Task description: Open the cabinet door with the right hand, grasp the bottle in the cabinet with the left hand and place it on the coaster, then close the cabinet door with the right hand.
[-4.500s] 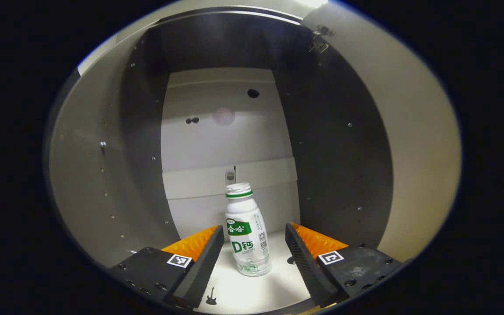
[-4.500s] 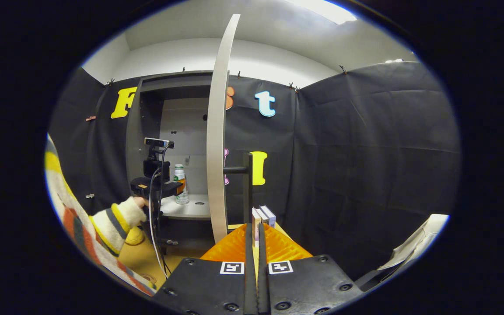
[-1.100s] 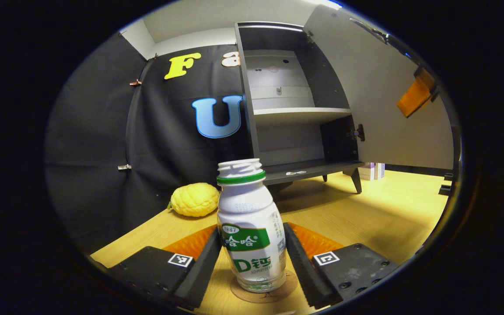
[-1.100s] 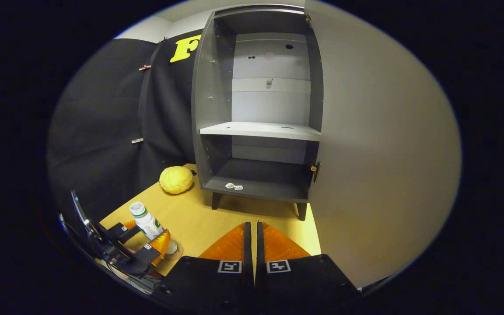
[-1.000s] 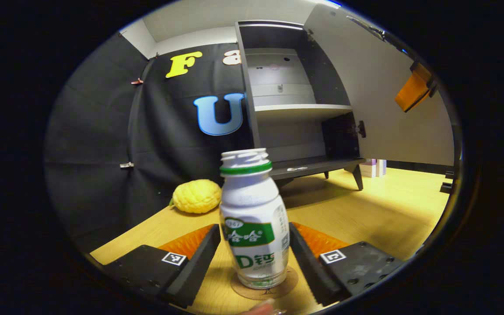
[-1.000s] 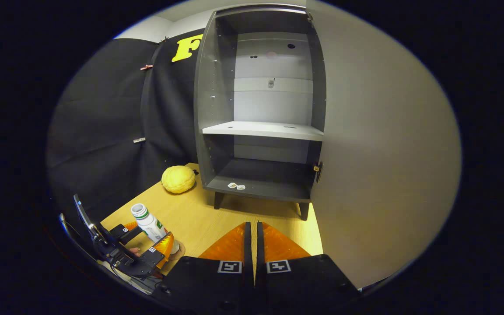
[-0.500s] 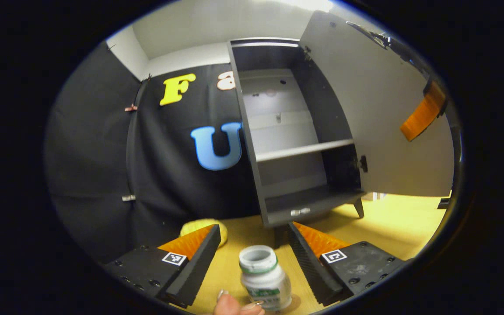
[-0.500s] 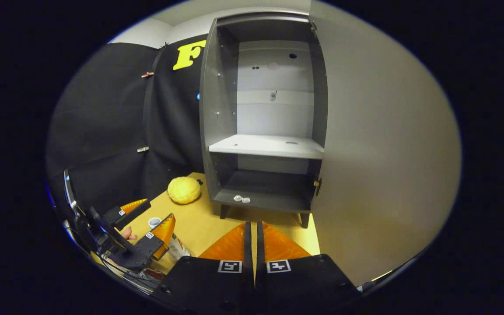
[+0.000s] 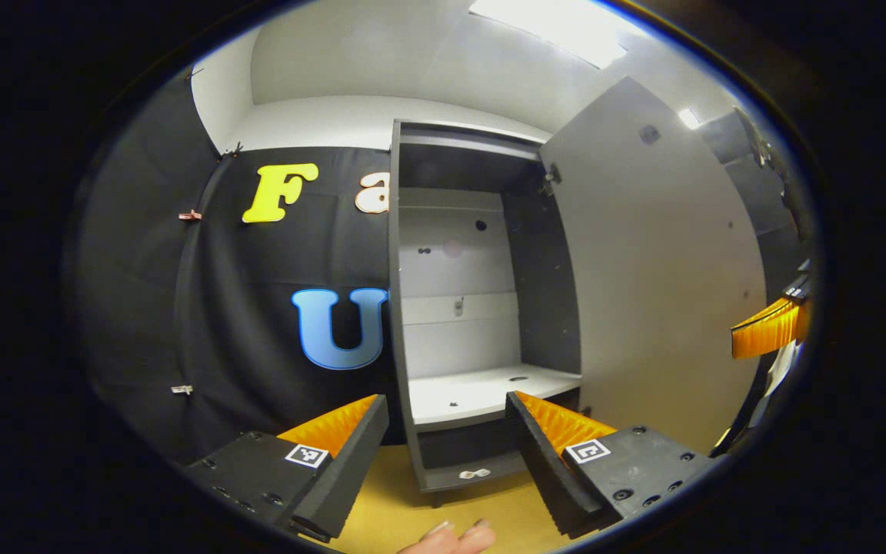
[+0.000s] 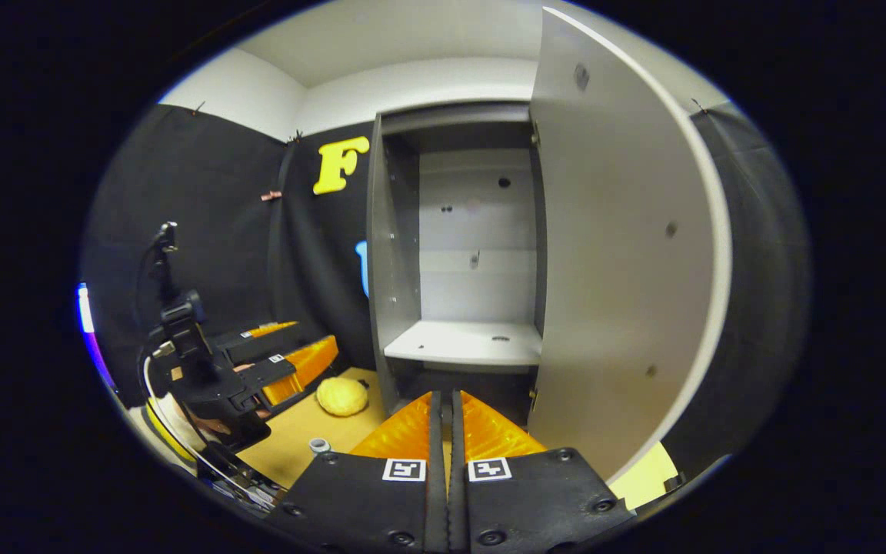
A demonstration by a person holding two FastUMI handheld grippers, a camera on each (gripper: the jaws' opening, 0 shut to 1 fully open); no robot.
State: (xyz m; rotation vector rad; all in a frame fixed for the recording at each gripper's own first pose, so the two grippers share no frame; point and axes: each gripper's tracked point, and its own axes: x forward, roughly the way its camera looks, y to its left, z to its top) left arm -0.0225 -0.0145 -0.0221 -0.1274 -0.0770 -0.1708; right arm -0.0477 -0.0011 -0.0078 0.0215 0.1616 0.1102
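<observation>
The left tool, wide and empty, is lifting away from the bottle it left on the tabletop, so the closed, empty right tool is now facing the open cabinet door to shut it.

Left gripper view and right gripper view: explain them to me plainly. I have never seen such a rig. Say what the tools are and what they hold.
There is no robot here. A person holds a two-finger tool in each hand, and a camera rides on each tool. The left gripper view looks along the left gripper, whose black-and-orange fingers are open and hold nothing. The right gripper view looks along the right gripper, whose fingers are shut together on nothing. Both face the tall grey cabinet, whose pale door is swung open. On the yellow wooden table sit a bumpy yellow fruit and a small white bottle.
</observation>
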